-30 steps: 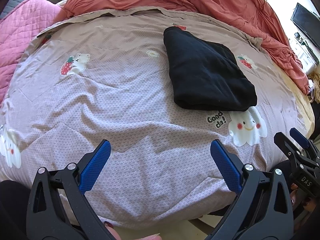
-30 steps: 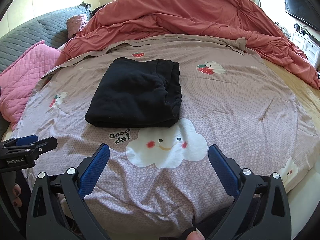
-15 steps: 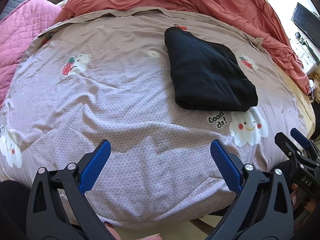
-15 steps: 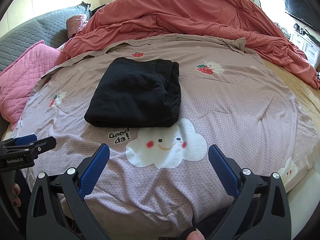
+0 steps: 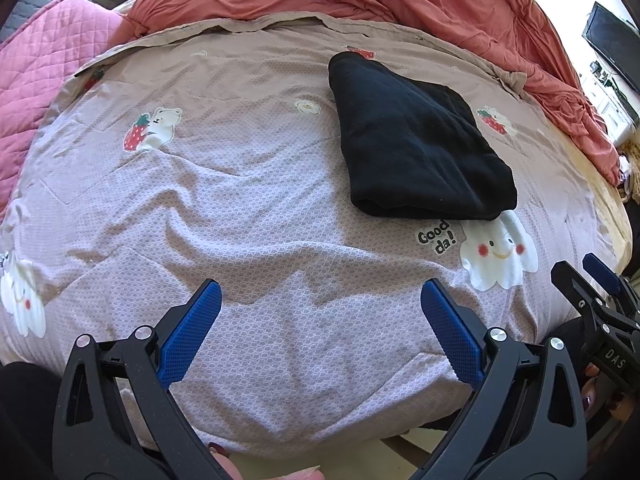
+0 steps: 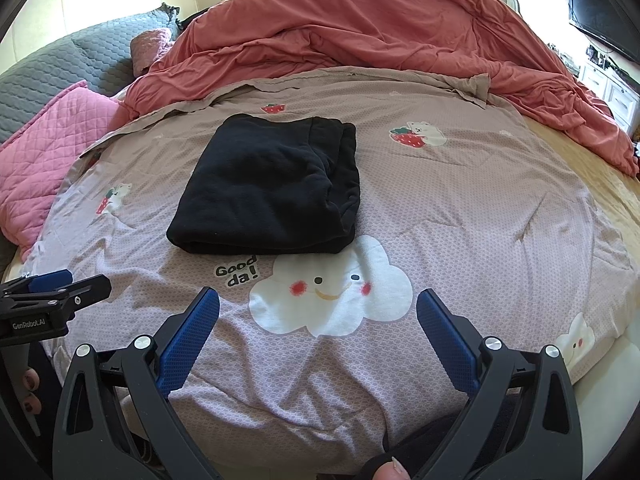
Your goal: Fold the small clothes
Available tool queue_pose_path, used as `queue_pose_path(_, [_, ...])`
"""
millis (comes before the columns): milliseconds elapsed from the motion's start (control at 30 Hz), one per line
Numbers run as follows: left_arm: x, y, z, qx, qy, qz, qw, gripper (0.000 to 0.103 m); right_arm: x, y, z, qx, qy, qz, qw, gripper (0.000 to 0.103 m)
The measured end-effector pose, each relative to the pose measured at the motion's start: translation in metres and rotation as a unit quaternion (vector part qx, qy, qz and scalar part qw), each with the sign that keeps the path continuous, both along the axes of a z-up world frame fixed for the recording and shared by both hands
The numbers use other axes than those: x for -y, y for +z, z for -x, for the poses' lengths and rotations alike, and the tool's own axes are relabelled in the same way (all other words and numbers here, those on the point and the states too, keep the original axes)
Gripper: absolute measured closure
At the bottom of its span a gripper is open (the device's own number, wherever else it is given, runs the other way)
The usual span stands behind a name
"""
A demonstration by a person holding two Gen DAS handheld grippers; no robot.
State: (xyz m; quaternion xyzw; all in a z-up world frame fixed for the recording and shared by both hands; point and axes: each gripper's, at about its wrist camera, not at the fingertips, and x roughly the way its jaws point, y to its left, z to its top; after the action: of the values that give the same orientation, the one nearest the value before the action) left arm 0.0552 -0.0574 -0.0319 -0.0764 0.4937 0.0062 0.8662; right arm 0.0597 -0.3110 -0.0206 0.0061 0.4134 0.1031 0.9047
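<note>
Bed with mauve cartoon-print cotton sheet (image 6: 460,208); rumpled terracotta duvet (image 6: 360,32) heaped at far side. Folded black knit garment (image 6: 268,196) flat mid-sheet, fold edge nearest grippers, just beyond white cloud print (image 6: 332,292). Left gripper (image 5: 320,312), right gripper (image 6: 318,320): jaws wide apart, empty, above near sheet edge.

The folded garment (image 6: 268,192) is plain black. It lies on a mauve bedsheet (image 6: 480,208) with a fine white honeycomb print, scattered with white bears hugging red strawberries (image 6: 418,136) and a white smiling cloud (image 6: 332,292) with red cheeks beside black "Good da!" lettering. The duvet (image 6: 380,32) is terracotta red, one quilted pillow (image 6: 44,152) pink, another (image 6: 60,64) grey. Gripper fingers (image 6: 188,344) carry textured blue pads on black frames; the screen (image 6: 600,16) looks black.
</note>
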Motion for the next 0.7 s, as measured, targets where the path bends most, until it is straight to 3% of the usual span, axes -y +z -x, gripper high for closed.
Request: queue_pose_path(700, [0.0015,-0.0044,-0.0012,-0.016,0.0,-0.001,0.9999,0.009,0.0063,-0.0007,-0.0027,-0.001,-0.001,0.001,1.0,0.005])
